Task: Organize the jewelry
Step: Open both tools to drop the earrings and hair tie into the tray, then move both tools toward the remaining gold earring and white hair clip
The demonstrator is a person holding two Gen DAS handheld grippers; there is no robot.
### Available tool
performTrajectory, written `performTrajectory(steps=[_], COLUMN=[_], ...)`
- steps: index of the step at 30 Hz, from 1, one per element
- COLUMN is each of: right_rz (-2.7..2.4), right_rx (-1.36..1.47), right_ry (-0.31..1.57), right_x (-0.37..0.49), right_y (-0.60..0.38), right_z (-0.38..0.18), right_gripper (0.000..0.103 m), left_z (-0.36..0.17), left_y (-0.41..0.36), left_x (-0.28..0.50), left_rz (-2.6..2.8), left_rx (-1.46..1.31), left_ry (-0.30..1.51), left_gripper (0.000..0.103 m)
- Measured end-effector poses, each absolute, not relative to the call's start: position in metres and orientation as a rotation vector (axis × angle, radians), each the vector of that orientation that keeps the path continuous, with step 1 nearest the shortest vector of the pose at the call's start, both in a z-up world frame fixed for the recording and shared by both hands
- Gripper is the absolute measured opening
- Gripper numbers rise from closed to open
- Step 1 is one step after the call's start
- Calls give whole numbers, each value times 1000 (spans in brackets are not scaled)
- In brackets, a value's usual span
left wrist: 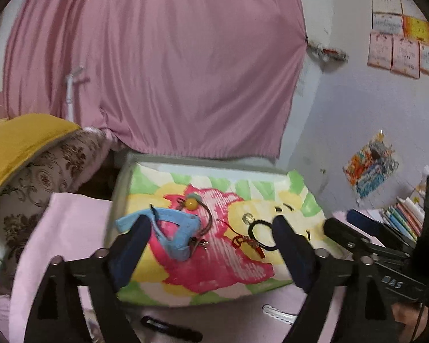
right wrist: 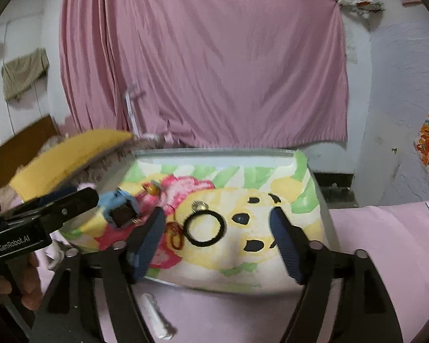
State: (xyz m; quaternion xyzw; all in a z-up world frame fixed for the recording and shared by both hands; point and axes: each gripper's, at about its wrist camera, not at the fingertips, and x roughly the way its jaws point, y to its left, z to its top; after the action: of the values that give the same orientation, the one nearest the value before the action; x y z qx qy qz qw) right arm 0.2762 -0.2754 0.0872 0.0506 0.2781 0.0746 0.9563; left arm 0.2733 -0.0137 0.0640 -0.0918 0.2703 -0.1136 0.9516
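A box lined with a flower-print cloth (left wrist: 214, 260) (right wrist: 237, 257) holds jewelry. In it lie a blue hair clip (left wrist: 174, 233) (right wrist: 120, 204), a yellow bead on a brown cord (left wrist: 191, 203) (right wrist: 152, 189), a red knotted charm (left wrist: 247, 243) (right wrist: 174, 235), a black hair tie ring (left wrist: 261, 234) (right wrist: 204, 228) and a small silver ring (left wrist: 247, 217) (right wrist: 198, 205). My left gripper (left wrist: 211, 240) is open above the clip and charm. My right gripper (right wrist: 217, 234) is open around the black ring, above it. Both are empty.
A white hair clip (left wrist: 278, 314) (right wrist: 157, 318) and a black hair clip (left wrist: 171, 328) lie on the pink sheet (left wrist: 71, 228) in front of the box. A yellow cushion (left wrist: 17, 143) is at the left, books (left wrist: 403, 217) at the right, a pink curtain (left wrist: 157, 71) behind.
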Motion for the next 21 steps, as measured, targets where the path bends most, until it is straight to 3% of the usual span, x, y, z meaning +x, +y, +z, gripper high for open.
performTrajectory(steps=[4,8,21], right_rz=[156,177,194], right_rx=[136,165,152], right_ry=[484,443,271], right_x=[246,220,138], right_y=[-281,-283,-286], right_z=[101,107,104], right_gripper=[93,102,102], left_z=[73,80,72], left_y=[-8,-3,3], left_x=[246,220,142], left_rz=[-199,-177,-157], left_rx=[-179,-166,-155], left_ry=[490,437,342], left_gripper=[102,103,103])
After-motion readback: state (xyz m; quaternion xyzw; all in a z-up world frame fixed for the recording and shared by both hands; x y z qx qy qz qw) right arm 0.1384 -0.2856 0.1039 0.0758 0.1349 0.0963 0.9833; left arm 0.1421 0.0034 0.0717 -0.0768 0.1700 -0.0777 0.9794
